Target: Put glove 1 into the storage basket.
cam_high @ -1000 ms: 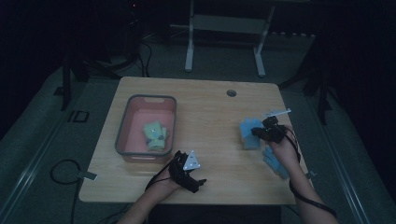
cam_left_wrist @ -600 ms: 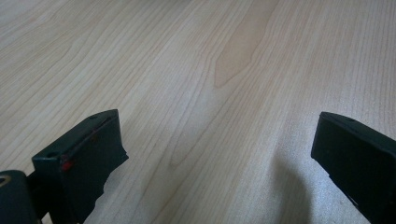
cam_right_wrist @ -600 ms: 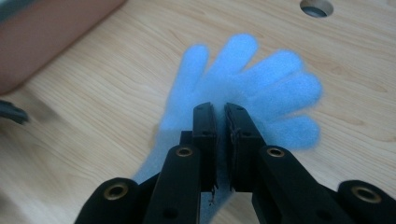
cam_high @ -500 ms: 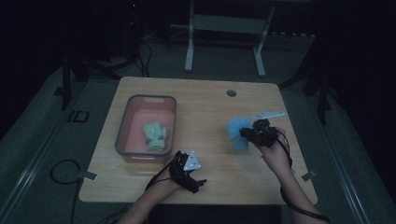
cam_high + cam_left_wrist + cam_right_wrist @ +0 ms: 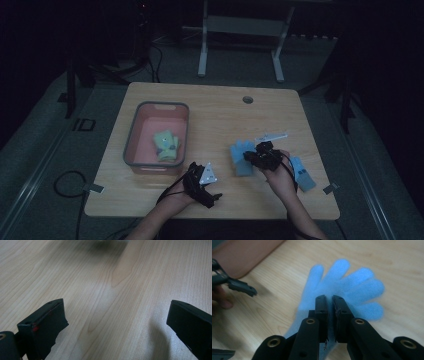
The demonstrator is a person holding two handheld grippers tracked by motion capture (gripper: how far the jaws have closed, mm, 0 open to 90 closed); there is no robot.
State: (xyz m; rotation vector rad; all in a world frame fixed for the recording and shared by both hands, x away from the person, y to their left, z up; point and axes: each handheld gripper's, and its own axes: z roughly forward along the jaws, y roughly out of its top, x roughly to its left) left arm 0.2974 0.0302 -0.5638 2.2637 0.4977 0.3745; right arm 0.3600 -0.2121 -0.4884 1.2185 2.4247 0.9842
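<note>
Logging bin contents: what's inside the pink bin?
A pale green glove lies in the pink bin; whatever sits beneath it is covered.

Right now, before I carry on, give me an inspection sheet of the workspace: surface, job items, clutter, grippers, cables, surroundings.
Surface: wooden table, round hole near the far edge.
Job's things: blue glove lifted in the right gripper; second blue glove flat by the right forearm; pink bin holding a green glove.
Clutter: pale flat piece beyond the right gripper, too small to identify.
Grippers: left gripper open over bare wood; right gripper shut on the blue glove.
Cables: one trails from each gripper; a loop lies on the floor at left.
Surroundings: dark room, metal stand behind the table.
</note>
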